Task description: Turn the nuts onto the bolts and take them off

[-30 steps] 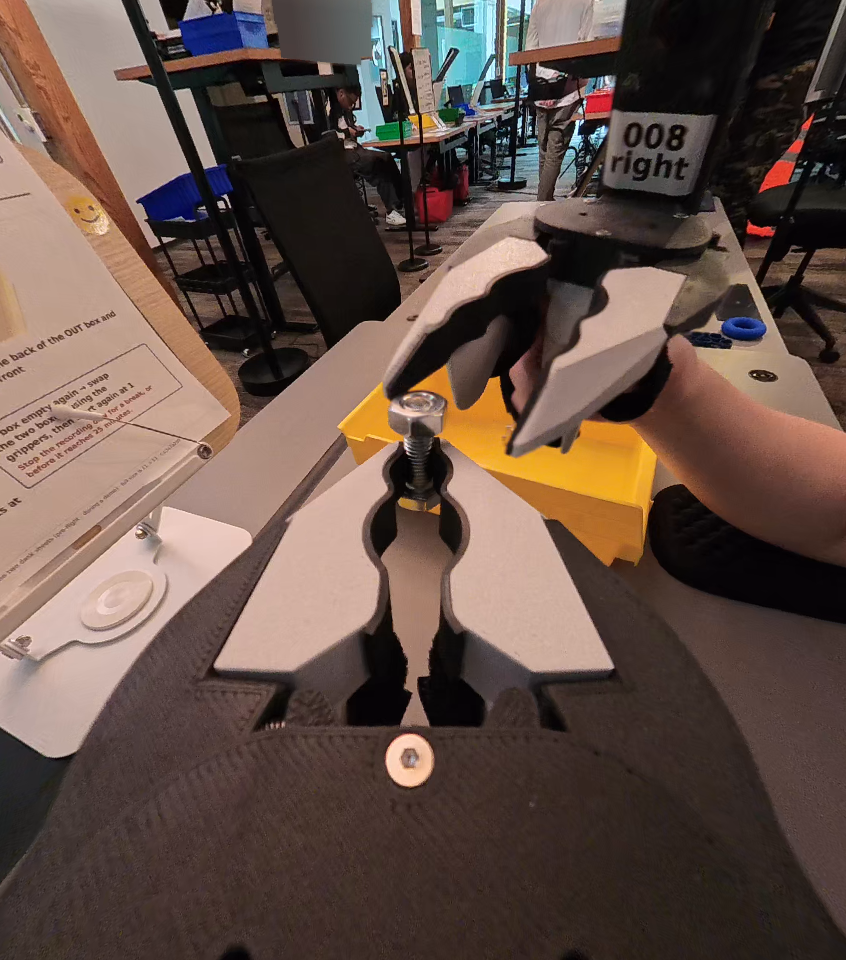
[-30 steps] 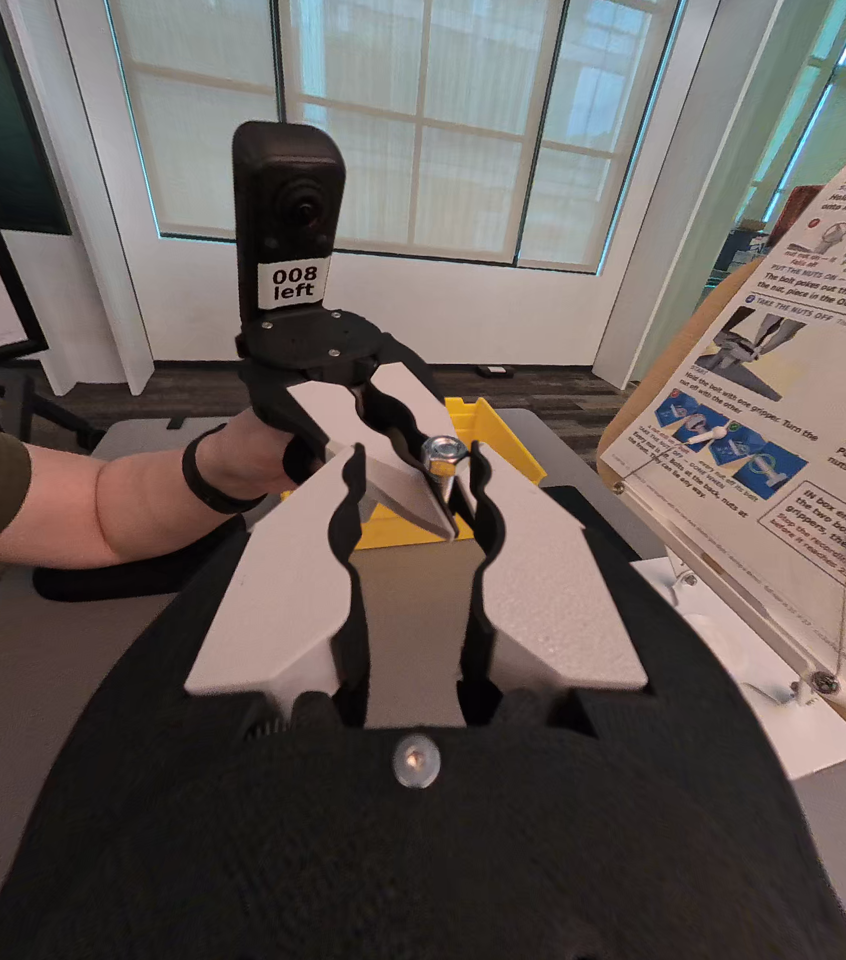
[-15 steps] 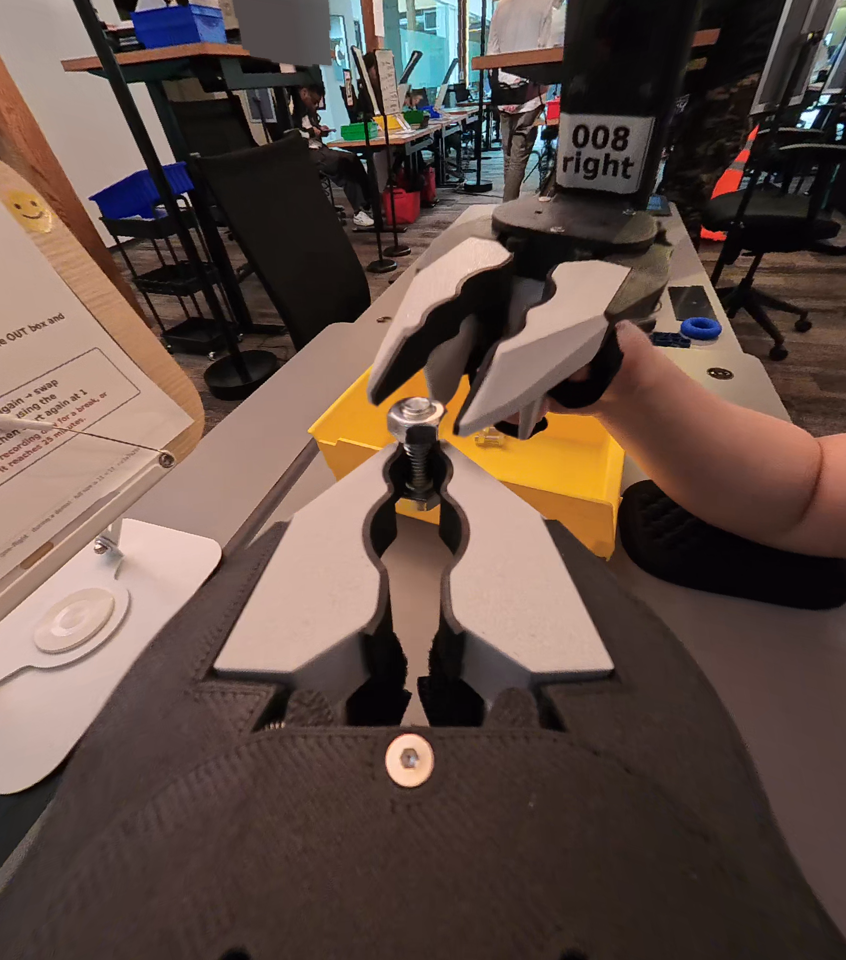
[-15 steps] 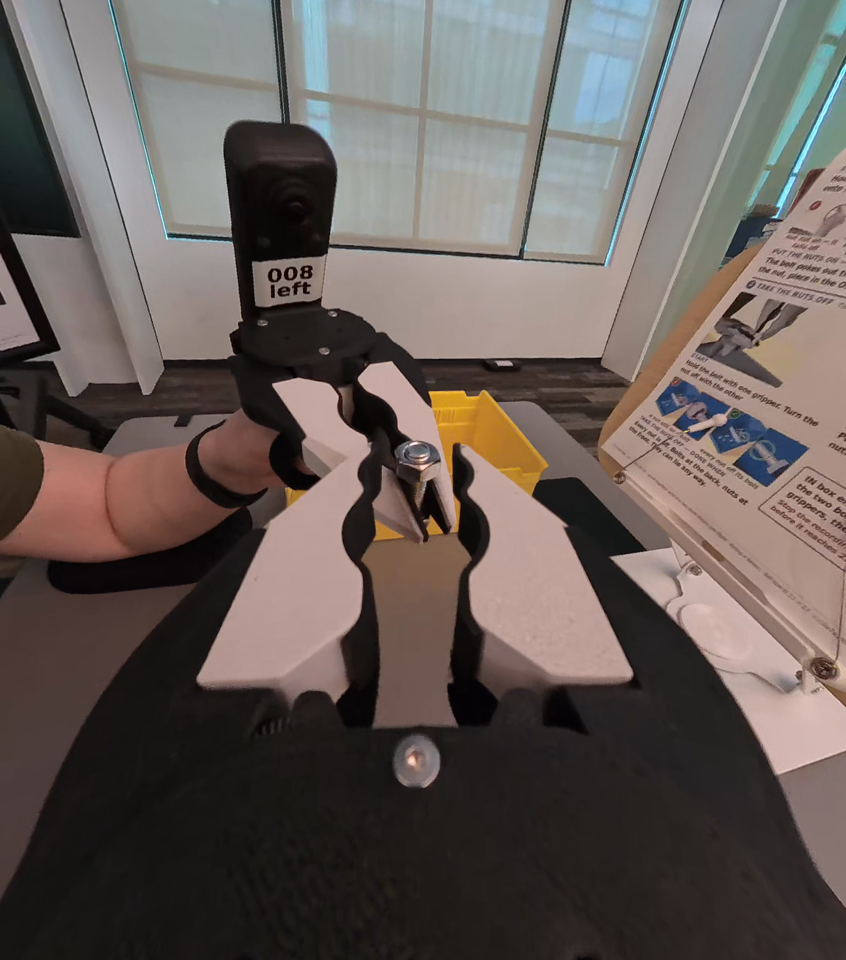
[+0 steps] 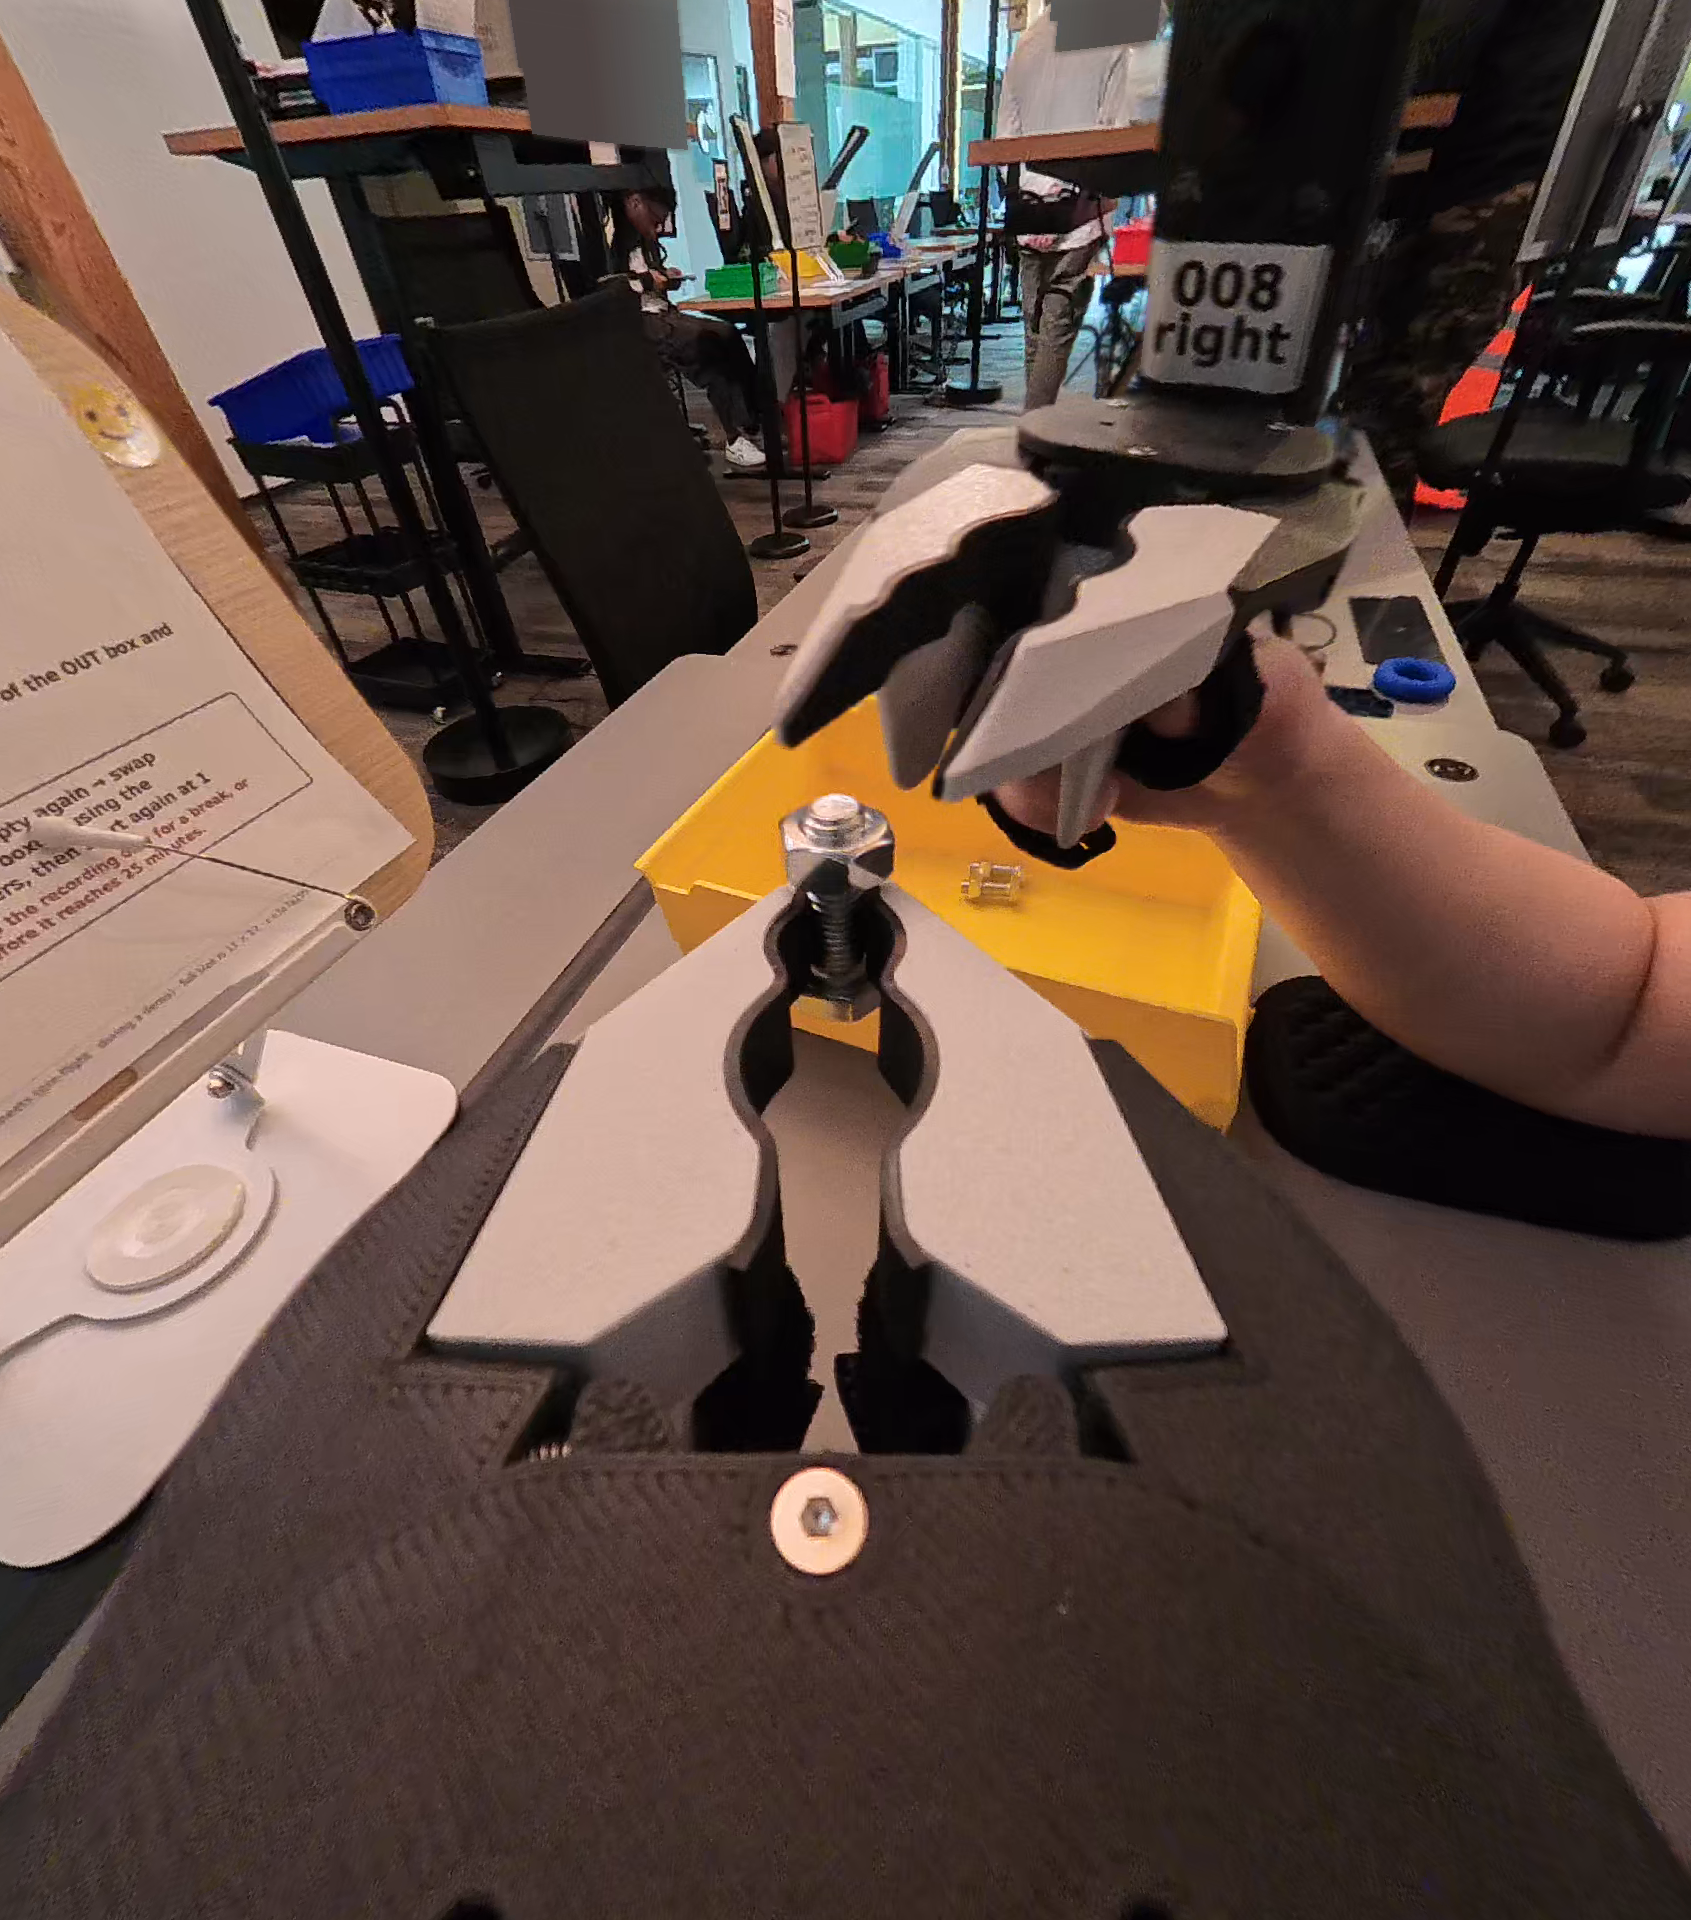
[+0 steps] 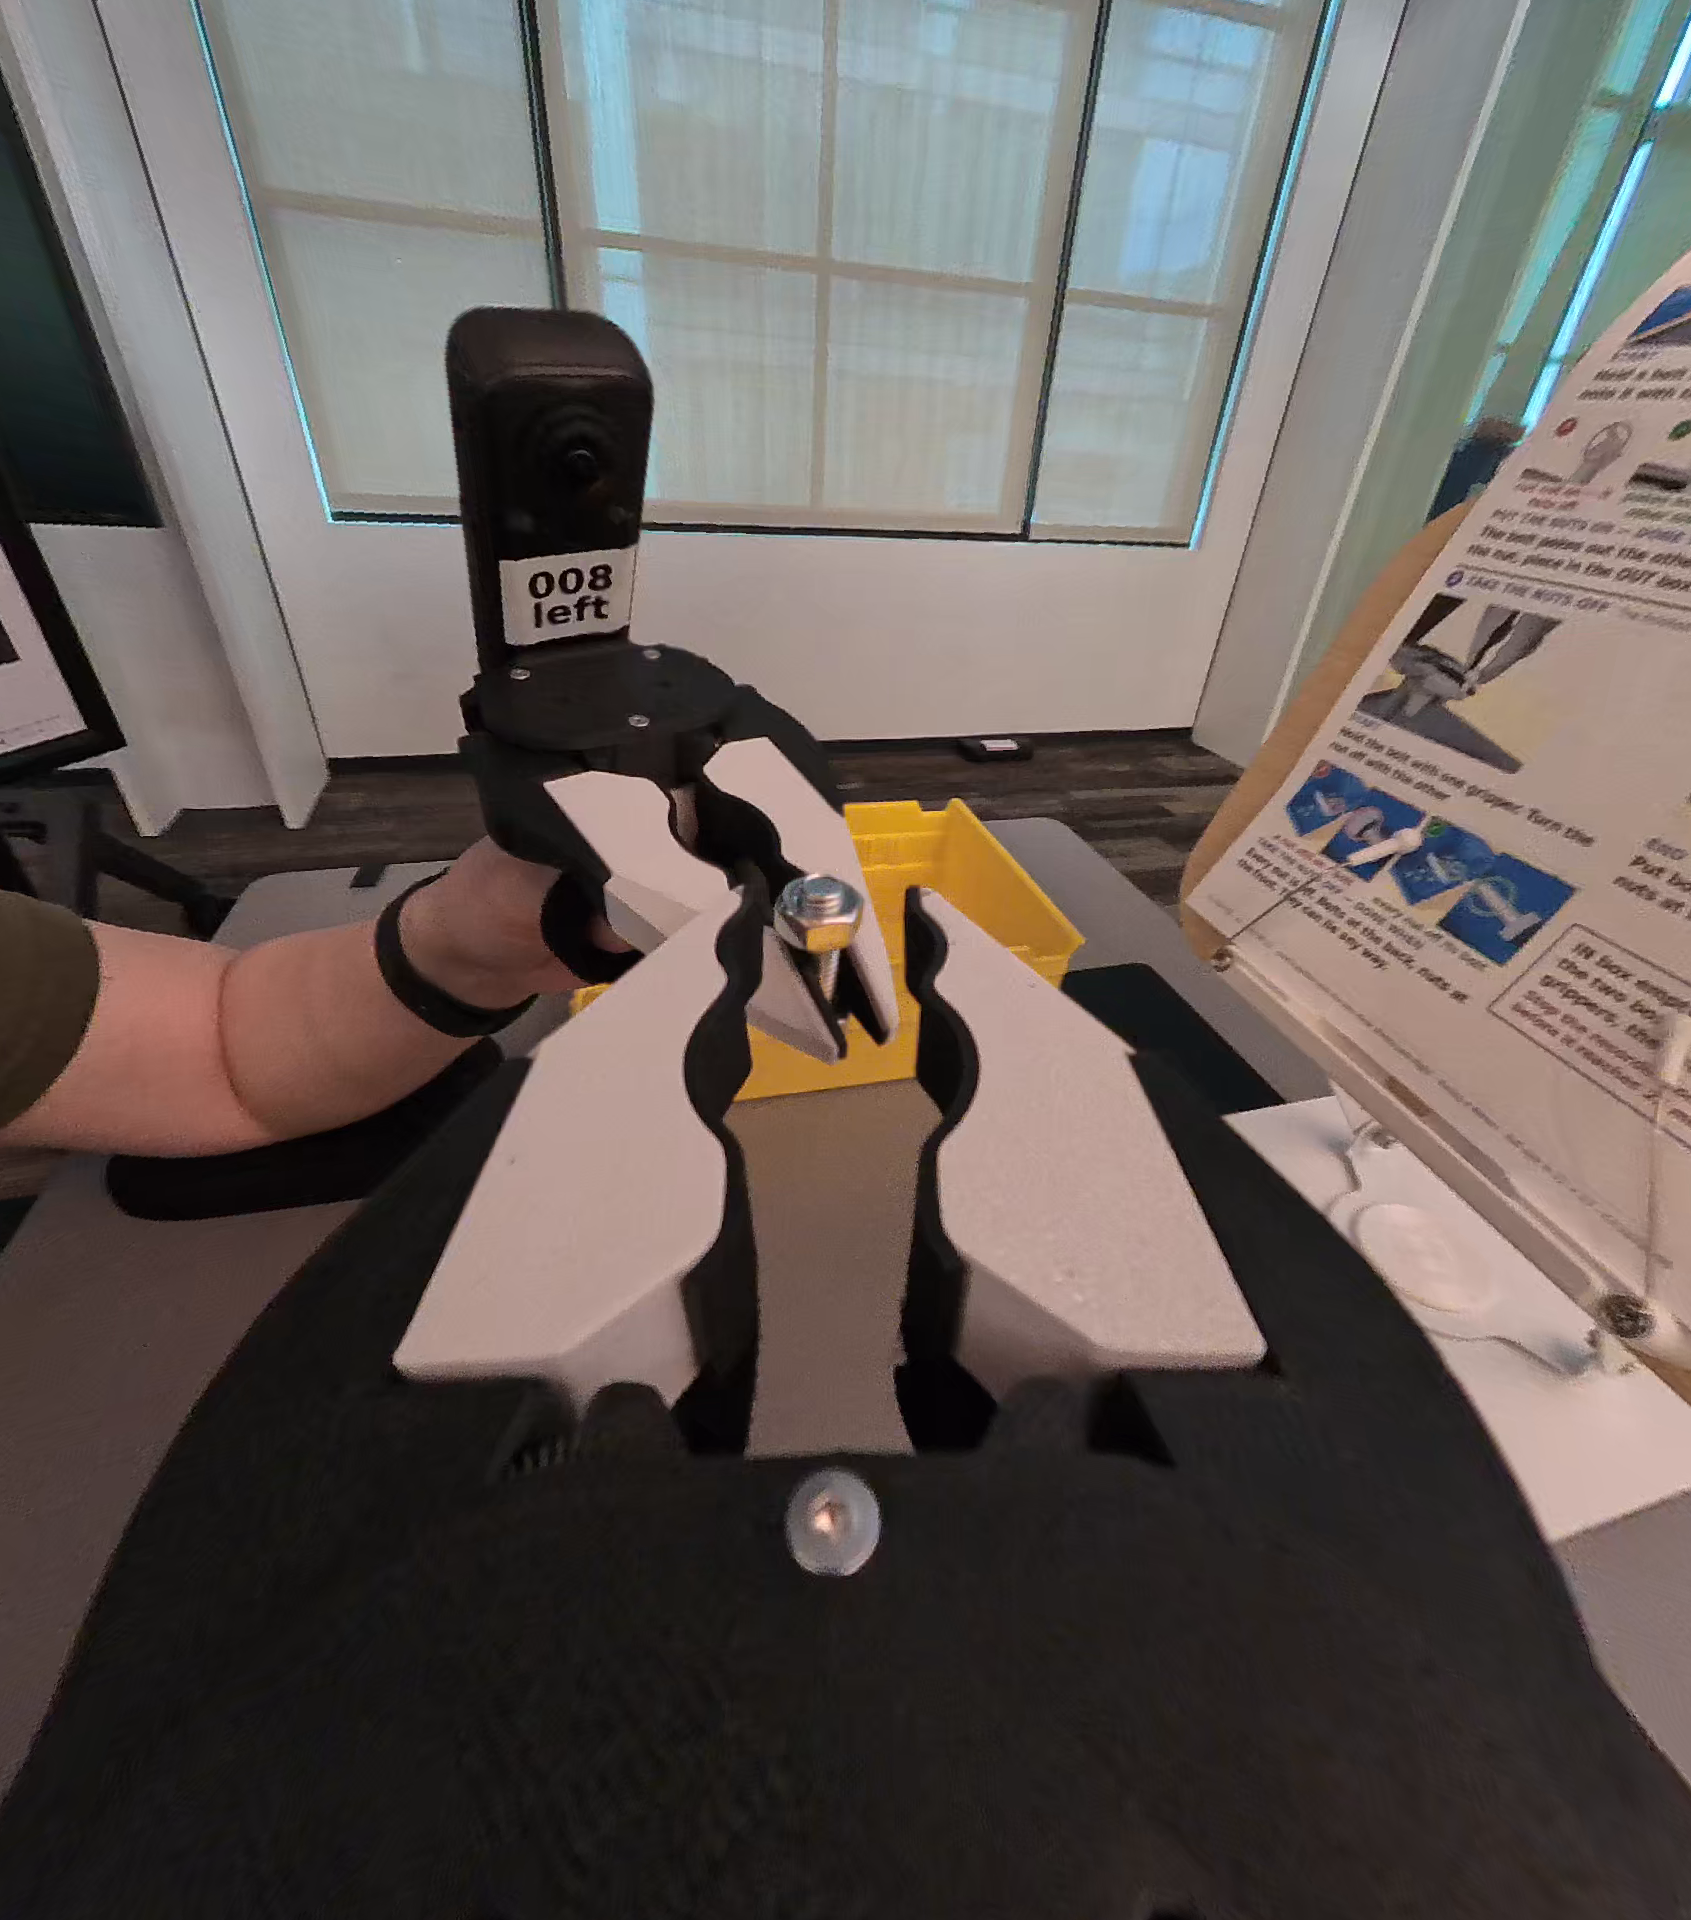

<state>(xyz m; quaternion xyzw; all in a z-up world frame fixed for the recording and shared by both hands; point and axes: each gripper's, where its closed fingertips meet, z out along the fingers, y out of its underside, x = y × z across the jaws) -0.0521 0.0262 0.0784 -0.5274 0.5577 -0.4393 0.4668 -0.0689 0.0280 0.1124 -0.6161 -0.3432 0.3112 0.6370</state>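
My left gripper (image 5: pixel 834 925) is shut on a steel bolt (image 5: pixel 836 940) and holds it upright above the front wall of the yellow box (image 5: pixel 1111 997). A hex nut (image 5: pixel 836 847) sits at the bolt's top end, with the bolt tip showing through it. My right gripper (image 5: pixel 867 758) is open and hangs just above and behind the nut, not touching it. In the right wrist view the nut (image 6: pixel 818 914) shows between my right gripper's (image 6: pixel 828 906) open fingertips, and the left gripper (image 6: pixel 846 1023) grips the bolt below it.
A second nut-and-bolt piece (image 5: pixel 995 883) lies in the yellow box. An instruction board (image 5: pixel 93 779) on a white base plate (image 5: pixel 145 1247) stands at the left. A black wrist pad (image 5: pixel 1443 1122) lies under the person's forearm (image 5: pixel 1443 977). A blue ring (image 5: pixel 1412 677) lies farther back. Less than 4 cm separates the two grippers' tips.
My right gripper has lifted up and back off the nut and stands a little wider open. My left gripper still holds the bolt the same way.
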